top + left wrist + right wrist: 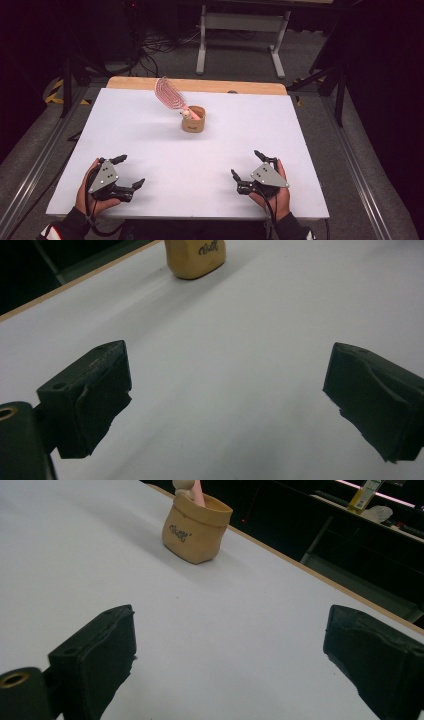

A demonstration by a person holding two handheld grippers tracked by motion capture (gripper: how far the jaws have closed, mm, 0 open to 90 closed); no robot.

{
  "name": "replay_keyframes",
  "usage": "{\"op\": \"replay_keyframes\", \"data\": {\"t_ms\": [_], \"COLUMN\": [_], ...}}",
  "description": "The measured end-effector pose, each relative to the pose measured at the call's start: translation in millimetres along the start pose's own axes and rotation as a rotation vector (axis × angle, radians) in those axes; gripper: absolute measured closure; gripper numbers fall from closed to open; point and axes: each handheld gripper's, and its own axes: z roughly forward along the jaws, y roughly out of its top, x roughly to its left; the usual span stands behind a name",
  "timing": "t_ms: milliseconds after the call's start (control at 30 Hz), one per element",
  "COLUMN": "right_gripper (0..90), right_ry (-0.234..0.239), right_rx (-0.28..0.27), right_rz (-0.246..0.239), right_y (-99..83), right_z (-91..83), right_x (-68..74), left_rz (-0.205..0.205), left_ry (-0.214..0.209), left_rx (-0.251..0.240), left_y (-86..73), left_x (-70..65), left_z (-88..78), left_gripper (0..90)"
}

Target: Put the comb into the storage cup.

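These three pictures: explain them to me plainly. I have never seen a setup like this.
A person sits at a white table holding a hand-operated two-jaw tool in each hand: the left gripper and the right gripper. The high view looks down from above. The other two pictures come from cameras riding on each gripper, looking past its own black jaws. Farther up the table stands a small tan pot with a pink hairbrush propped in it. Both grippers are open and hold nothing.
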Motion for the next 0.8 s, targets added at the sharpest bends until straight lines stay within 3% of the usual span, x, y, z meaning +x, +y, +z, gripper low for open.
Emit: {"op": "replay_keyframes", "data": {"t_ms": [167, 800], "right_gripper": [7.2, 7.2], "right_ry": [0.001, -0.004], "right_rx": [-0.004, 0.005], "right_rz": [0.005, -0.014], "right_y": [-0.6, 0.4], "right_z": [-0.5, 1.2], "right_x": [-1.8, 1.2], "left_rz": [-0.012, 0.005], "left_ry": [0.005, 0.004], "left_rx": [-0.015, -0.032], "left_y": [2.4, 6.5], "left_x": [0.8, 0.4], "left_z": [-0.9, -2.8], "left_gripper": [6.0, 6.2]}}
